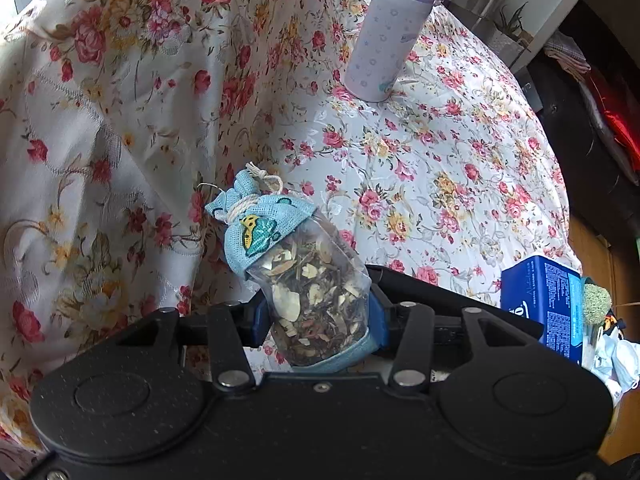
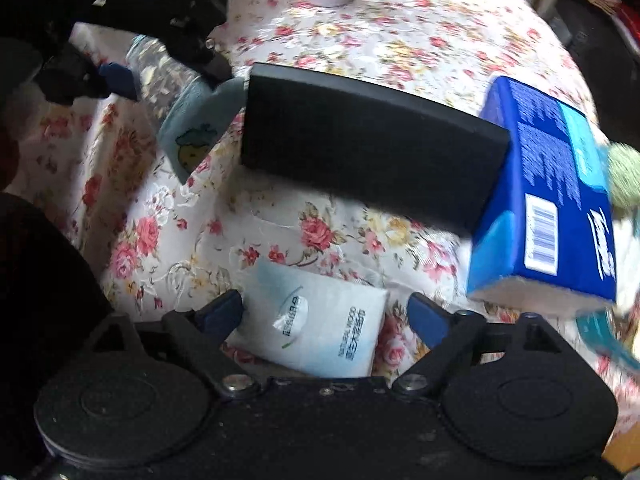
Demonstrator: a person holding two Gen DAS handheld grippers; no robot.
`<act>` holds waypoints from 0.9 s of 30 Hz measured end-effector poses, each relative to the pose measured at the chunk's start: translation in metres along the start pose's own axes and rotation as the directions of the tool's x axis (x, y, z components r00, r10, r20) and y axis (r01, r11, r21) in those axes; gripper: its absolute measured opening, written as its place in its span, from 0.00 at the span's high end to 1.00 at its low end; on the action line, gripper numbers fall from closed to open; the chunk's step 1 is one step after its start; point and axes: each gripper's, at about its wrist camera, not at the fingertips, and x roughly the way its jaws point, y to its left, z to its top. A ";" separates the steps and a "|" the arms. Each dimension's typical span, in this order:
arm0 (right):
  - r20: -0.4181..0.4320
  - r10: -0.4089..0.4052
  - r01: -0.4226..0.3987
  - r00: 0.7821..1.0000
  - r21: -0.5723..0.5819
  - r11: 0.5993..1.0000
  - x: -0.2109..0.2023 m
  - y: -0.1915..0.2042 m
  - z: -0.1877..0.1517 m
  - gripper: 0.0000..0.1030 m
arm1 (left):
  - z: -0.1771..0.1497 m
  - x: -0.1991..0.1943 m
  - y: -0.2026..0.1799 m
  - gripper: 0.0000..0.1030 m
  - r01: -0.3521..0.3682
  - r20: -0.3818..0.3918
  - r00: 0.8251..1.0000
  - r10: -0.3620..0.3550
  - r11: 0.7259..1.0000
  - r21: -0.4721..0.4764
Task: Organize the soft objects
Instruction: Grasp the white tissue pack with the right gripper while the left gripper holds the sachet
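Tongs on my left (image 1: 318,312) are clamped on a sachet (image 1: 308,280), its clear body of dried herbs pinched between the blue pads low in the left wrist frame. Its long axis runs from lower right to upper left, with the tied blue cloth neck pointing away from me toward the upper left. It hangs above the floral cloth of the counter (image 1: 440,168), tongs tilted steeply downward. A lilac bottle (image 1: 390,32) stands at the upper centre, and a blue tissue pack (image 1: 544,304) sits at the right edge.

In the right wrist view, my right tongs (image 2: 324,316) stand apart, pads clear of a white tissue packet (image 2: 320,320) that lies flat on the cloth between them at lower centre. I cannot tell whether the left pad brushes its edge. A black box (image 2: 368,148) lies beyond it, mid-frame, and the blue tissue pack (image 2: 548,208) is at the right. This view is blurred.
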 end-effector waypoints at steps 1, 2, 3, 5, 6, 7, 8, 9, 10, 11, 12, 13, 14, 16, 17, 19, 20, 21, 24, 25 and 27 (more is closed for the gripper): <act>0.003 0.012 -0.012 1.000 -0.024 1.000 -0.002 0.000 0.001 0.27 | 0.000 0.000 0.000 0.54 0.000 0.001 1.000 0.000 1.000 -0.001; 0.024 0.011 -0.010 1.000 -0.053 0.999 -0.004 0.000 0.002 0.28 | 0.000 0.000 0.000 0.54 0.000 0.001 1.000 0.000 1.000 -0.001; 0.058 -0.002 0.007 0.998 -0.085 0.996 -0.007 0.000 0.002 0.29 | 0.000 0.000 0.000 0.54 0.000 0.001 1.000 0.000 1.000 -0.001; 0.161 -0.060 0.083 0.985 -0.144 0.986 -0.013 0.002 -0.001 0.30 | 0.000 0.000 0.000 0.54 0.001 0.002 1.000 -0.001 1.000 -0.002; 0.203 -0.084 0.118 0.976 -0.159 0.980 -0.015 0.002 -0.003 0.31 | 0.000 0.000 0.000 0.54 0.002 0.003 1.000 -0.002 1.000 -0.004; 0.236 -0.089 0.129 0.968 -0.159 0.979 -0.018 0.001 -0.004 0.32 | 0.000 0.000 0.001 0.54 0.003 0.003 1.000 -0.003 1.000 -0.004; 0.256 -0.076 0.117 0.964 -0.145 0.983 -0.021 0.000 -0.006 0.32 | 0.000 0.000 0.001 0.54 0.003 0.003 1.000 -0.003 1.000 -0.005; 0.270 -0.059 0.094 0.961 -0.122 0.988 -0.023 -0.004 -0.006 0.33 | 0.000 0.000 0.001 0.54 0.003 0.003 1.000 -0.003 1.000 -0.004; 0.271 -0.044 0.073 0.961 -0.098 0.993 -0.025 -0.007 -0.006 0.26 | 0.000 0.000 0.001 0.54 0.002 0.003 1.000 -0.002 1.000 -0.004; 0.267 -0.038 0.062 0.963 -0.081 0.995 -0.025 -0.008 -0.007 0.20 | 0.000 0.000 0.001 0.54 0.003 0.003 1.000 -0.003 1.000 -0.004; 0.262 -0.037 0.057 0.964 -0.068 0.996 -0.025 -0.009 -0.008 0.14 | 0.000 0.000 0.001 0.54 0.003 0.003 1.000 -0.003 1.000 -0.004; 0.253 -0.041 0.059 0.967 -0.062 0.996 -0.023 -0.008 -0.008 0.14 | 0.000 0.000 0.000 0.54 0.002 0.003 1.000 -0.002 1.000 -0.004; 0.242 -0.049 0.065 0.969 -0.060 0.996 -0.021 -0.006 -0.009 0.14 | 0.000 0.000 0.001 0.54 0.002 0.003 1.000 -0.002 1.000 -0.004; 0.212 -0.075 0.088 0.974 -0.053 0.995 -0.014 -0.002 -0.008 0.14 | 0.000 0.000 0.001 0.54 0.002 0.003 1.000 -0.002 1.000 -0.005; 0.198 -0.087 0.098 0.976 -0.045 0.994 -0.010 -0.001 -0.009 0.14 | 0.000 0.000 0.001 0.54 0.001 0.004 1.000 -0.001 1.000 -0.004; 0.171 -0.099 0.103 0.980 -0.013 0.995 -0.005 -0.002 -0.008 0.14 | 0.000 0.000 0.001 0.54 0.001 0.004 1.000 -0.001 1.000 -0.004; 0.157 -0.090 0.089 0.983 0.008 0.996 -0.002 -0.004 -0.006 0.14 | 0.000 0.000 0.000 0.54 0.001 0.004 1.000 -0.001 1.000 -0.004; 0.145 -0.074 0.070 0.987 0.034 0.997 -0.001 -0.007 -0.005 0.14 | 0.000 0.000 0.000 0.54 0.000 0.004 1.000 0.000 1.000 -0.004; 0.110 -0.022 0.008 0.994 0.121 0.993 0.004 -0.014 0.001 0.13 | 0.000 0.000 0.000 0.54 0.001 0.004 1.000 -0.001 1.000 -0.004; 0.099 -0.013 -0.001 0.995 0.147 0.989 0.006 -0.016 0.004 0.12 | 0.000 0.000 0.000 0.54 0.001 0.004 1.000 -0.001 1.000 -0.004; 0.082 -0.022 0.007 0.996 0.178 0.984 0.010 -0.016 0.008 0.12 | 0.000 0.000 0.001 0.54 0.002 0.004 1.000 -0.002 1.000 -0.004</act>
